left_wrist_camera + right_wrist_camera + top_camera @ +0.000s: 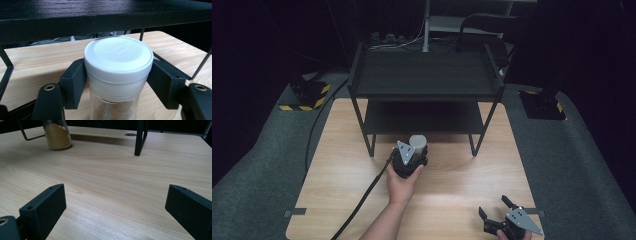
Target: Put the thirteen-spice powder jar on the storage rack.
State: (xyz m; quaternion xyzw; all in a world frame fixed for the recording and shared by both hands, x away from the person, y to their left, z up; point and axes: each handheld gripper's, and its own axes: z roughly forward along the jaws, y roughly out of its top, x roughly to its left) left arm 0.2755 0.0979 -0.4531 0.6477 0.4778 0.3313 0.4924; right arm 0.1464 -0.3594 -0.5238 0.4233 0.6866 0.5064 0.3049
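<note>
The left gripper pinched a spice jar just under its white lid, both jaws pressed to its sides. The jar stood on the table at the near edge of the black shelf, between its front legs, with bare wood on either side. The right gripper rested near the table's near right corner, jaws spread wide, open tabletop ahead.
</note>
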